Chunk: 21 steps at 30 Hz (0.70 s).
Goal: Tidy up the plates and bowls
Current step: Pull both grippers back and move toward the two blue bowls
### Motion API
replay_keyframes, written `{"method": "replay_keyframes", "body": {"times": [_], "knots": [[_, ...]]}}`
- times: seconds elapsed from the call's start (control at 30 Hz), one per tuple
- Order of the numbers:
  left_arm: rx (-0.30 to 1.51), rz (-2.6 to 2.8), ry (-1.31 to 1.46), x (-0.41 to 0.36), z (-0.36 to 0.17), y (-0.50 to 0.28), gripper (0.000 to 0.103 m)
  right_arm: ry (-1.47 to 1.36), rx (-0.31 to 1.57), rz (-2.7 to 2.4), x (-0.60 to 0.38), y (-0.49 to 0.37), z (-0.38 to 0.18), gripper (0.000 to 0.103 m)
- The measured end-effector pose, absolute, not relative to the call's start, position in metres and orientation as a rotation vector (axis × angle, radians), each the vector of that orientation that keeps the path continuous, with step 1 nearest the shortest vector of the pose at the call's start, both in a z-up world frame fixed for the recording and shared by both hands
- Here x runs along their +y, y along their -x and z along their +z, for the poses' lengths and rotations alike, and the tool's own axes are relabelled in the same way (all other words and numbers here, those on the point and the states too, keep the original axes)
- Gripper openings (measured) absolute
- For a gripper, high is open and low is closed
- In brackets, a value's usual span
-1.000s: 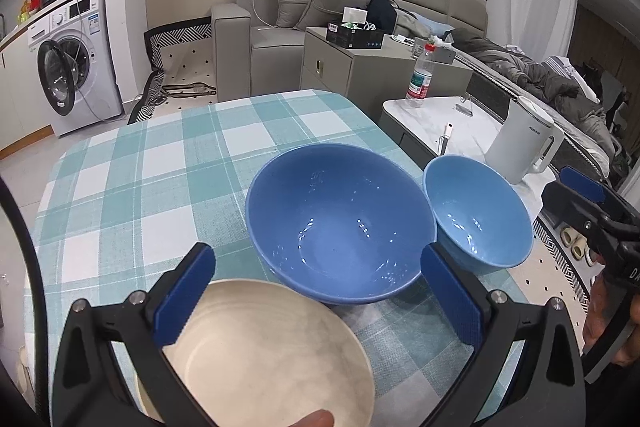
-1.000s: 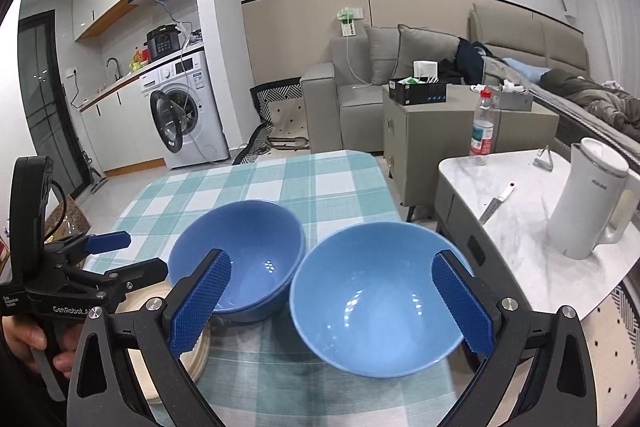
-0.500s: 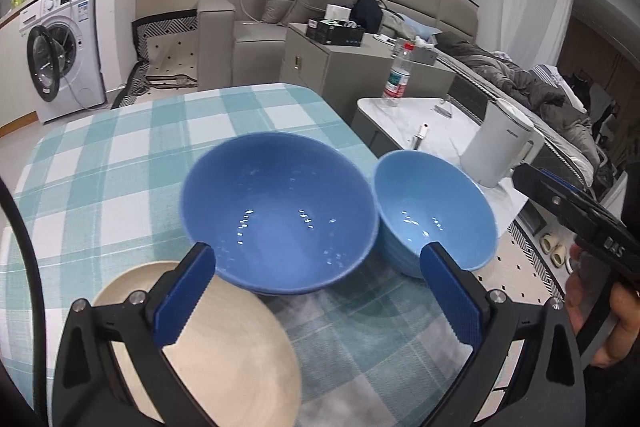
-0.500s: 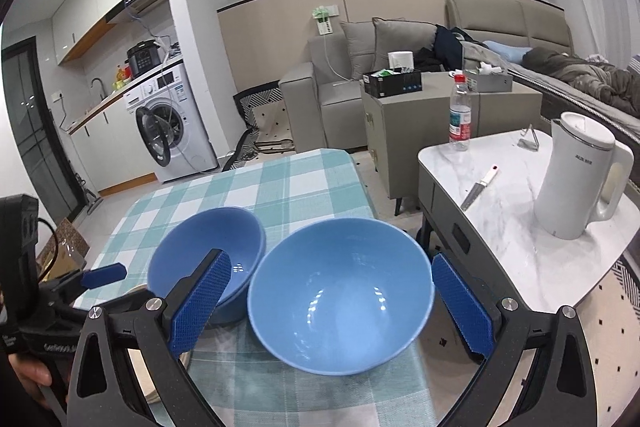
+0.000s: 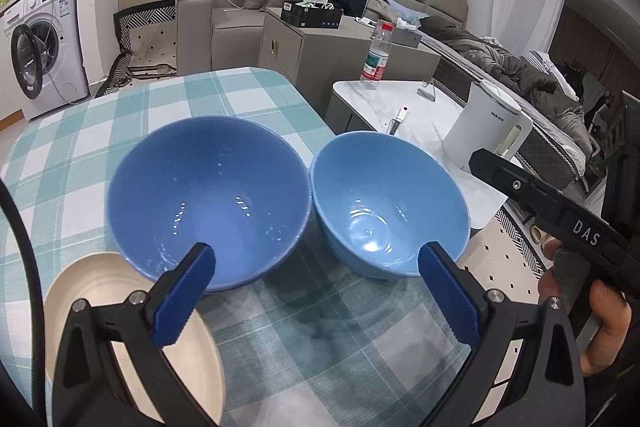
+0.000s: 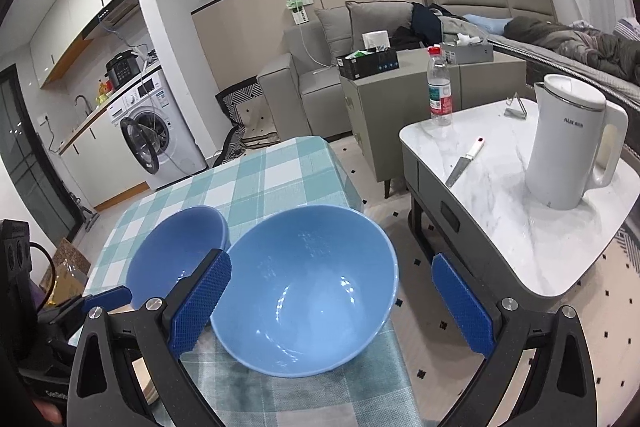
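A dark blue bowl [image 5: 208,195] and a lighter blue bowl [image 5: 388,203] stand side by side on the checked tablecloth [image 5: 200,95]. A cream plate [image 5: 100,291] lies at the near left, partly under my left gripper [image 5: 316,291], which is open and empty, just short of the gap between the bowls. My right gripper [image 6: 332,303] is open and empty, its jaws straddling the near part of the light blue bowl [image 6: 308,287]; the dark blue bowl [image 6: 176,251] is to its left. The right gripper's body also shows at the right of the left wrist view [image 5: 560,219].
The light bowl sits near the table's right edge. A low marble side table [image 6: 500,203] to the right holds a white kettle [image 6: 572,143], a knife [image 6: 464,163] and a water bottle [image 6: 439,87]. A sofa and washing machine [image 6: 156,135] stand beyond.
Both grippers swung right: the bowls and plate shifted left in the views. The right gripper's jaws now frame the light blue bowl more closely. The bowls have not moved.
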<state>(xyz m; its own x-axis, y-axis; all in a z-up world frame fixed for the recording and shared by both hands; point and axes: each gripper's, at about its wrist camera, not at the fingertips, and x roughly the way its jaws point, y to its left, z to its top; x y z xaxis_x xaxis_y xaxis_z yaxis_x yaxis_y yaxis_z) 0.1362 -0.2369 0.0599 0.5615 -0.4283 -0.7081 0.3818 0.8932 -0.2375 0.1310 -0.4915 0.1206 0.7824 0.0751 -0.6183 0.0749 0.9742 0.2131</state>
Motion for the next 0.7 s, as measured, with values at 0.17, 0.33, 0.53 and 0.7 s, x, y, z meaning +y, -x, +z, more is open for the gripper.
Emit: {"method": "replay_keyframes", "body": {"times": [0.17, 0.33, 0.53, 0.7], "knots": [[0.862, -0.465, 0.048, -0.253, 0.053, -0.141, 0.101, -0.241, 0.696, -0.043, -0.501, -0.136, 0.111, 0.102], [0.873, -0.466, 0.039, -0.265, 0.047, -0.146, 0.100, -0.270, 0.709, -0.076, -0.514, -0.140, 0.102, 0.102], [0.905, -0.457, 0.040, -0.273, 0.038, -0.153, 0.089, -0.316, 0.705, -0.110, -0.529, -0.145, 0.094, 0.102], [0.901, -0.451, 0.041, -0.275, 0.036, -0.154, 0.085, -0.297, 0.718, -0.117, -0.528, -0.150, 0.087, 0.102]]}}
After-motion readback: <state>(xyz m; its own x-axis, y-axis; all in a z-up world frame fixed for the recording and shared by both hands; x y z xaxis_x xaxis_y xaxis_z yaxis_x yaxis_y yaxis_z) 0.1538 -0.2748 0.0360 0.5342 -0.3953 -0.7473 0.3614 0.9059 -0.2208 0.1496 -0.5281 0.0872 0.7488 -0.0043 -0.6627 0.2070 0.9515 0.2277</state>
